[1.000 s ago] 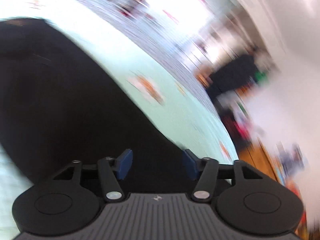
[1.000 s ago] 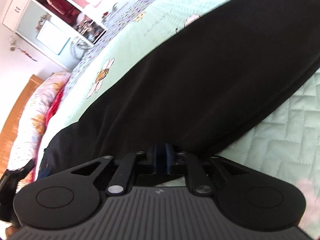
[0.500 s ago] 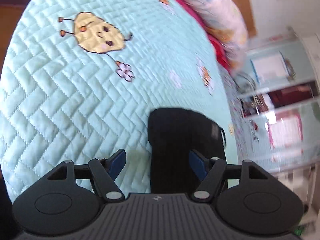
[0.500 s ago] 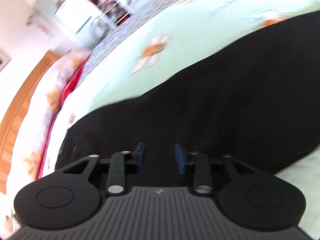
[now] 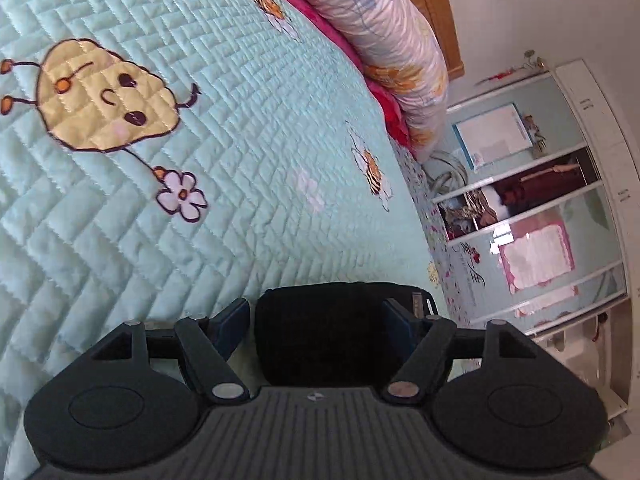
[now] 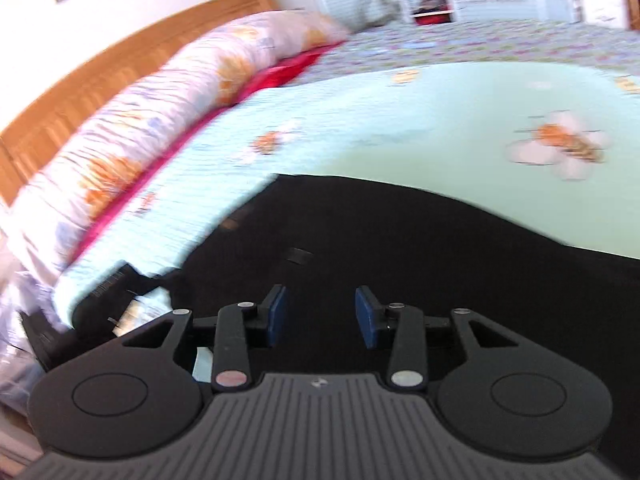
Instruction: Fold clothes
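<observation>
Blurring black garment (image 6: 400, 240) edges, pillow (image 6: 160, 120).

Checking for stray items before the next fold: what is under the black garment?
The black garment lies on the mint quilt. Whatever lies beneath the cloth is covered.

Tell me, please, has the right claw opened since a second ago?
Yes. The right claw, then shut on the black garment, now stands open above it, turned toward the headboard.

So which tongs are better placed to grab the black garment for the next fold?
Left. The left tongs are open and straddle the black garment end; the right tongs only hover, open, above its flat middle.
</observation>
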`<state>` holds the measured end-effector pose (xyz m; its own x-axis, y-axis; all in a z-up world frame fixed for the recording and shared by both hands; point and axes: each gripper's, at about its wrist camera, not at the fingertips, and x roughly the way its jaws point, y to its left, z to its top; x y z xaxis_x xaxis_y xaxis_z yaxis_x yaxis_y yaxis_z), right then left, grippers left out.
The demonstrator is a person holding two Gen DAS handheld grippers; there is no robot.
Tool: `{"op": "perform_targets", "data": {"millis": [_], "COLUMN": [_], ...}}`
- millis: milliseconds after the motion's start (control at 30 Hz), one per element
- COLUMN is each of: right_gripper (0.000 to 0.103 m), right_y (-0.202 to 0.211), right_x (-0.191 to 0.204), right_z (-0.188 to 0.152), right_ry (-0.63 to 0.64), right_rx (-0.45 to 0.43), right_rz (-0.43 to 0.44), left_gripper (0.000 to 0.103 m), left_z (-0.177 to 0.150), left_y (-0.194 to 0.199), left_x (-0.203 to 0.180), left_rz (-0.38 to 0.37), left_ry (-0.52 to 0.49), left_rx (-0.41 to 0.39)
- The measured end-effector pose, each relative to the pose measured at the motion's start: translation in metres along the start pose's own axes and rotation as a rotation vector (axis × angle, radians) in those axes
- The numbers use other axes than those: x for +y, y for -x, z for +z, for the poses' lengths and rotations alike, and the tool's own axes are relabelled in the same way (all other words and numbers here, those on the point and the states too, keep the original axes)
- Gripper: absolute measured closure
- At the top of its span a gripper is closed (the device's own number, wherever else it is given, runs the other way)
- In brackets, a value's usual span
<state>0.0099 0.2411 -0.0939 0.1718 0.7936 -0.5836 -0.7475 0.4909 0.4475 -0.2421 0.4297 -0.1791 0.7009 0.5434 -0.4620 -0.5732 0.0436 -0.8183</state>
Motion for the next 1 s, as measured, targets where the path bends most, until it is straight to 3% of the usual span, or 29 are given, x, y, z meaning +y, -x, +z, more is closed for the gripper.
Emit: {"op": "perform_targets", "data": {"millis": [67, 200, 333, 433, 500, 667, 767, 867, 933, 1000], "right_gripper": [0.061, 0.061, 0.062, 0.064, 0.064, 0.064, 0.064, 0.063, 0.063, 0.063], "right_y": [-0.019, -0.059, -0.135, -0.139, -0.134, -0.135, -0.138, -0.149, -0.152, -0.153], "right_x": [0.014, 0.028, 0.025, 0.037, 0.044, 0.037, 0.036, 0.045, 0.045, 0.045], "right_z": [0.011, 0.031, 0.008, -0.046, -0.055, -0.055, -0.056, -0.056, -0.055, -0.054], "right_ry": [0.024, 0.004, -0.111, 0.014, 0.054, 0.054, 0.042, 0.05, 0.036, 0.023], "right_rx": [-0.019, -0.086, 0.127, 0.085, 0.07, 0.072, 0.067, 0.054, 0.054, 0.057], "right_rz": [0.03, 0.063, 0.151, 0.147, 0.143, 0.187, 0.2, 0.202, 0.219, 0.236], "left_gripper": [0.025, 0.025, 0.025, 0.025, 0.025, 0.025, 0.025, 0.025, 0.025, 0.025], "left_z": [0.001, -0.004, 0.003, 0.012, 0.016, 0.016, 0.01, 0.009, 0.009, 0.007], "left_y": [-0.007, -0.013, -0.019, -0.02, -0.018, -0.033, -0.039, -0.035, -0.024, -0.011], "left_x": [0.0, -0.003, -0.005, -0.001, 0.002, -0.002, -0.008, -0.011, -0.018, -0.032], "left_rz": [-0.003, 0.014, 0.035, 0.071, 0.07, 0.055, 0.078, 0.078, 0.042, -0.048], "left_ry": [-0.011, -0.037, -0.078, -0.096, -0.1, -0.2, -0.261, -0.259, -0.292, -0.355], "left_rx": [0.029, 0.001, 0.006, -0.019, -0.043, 0.0, -0.012, -0.038, -0.099, -0.148]}}
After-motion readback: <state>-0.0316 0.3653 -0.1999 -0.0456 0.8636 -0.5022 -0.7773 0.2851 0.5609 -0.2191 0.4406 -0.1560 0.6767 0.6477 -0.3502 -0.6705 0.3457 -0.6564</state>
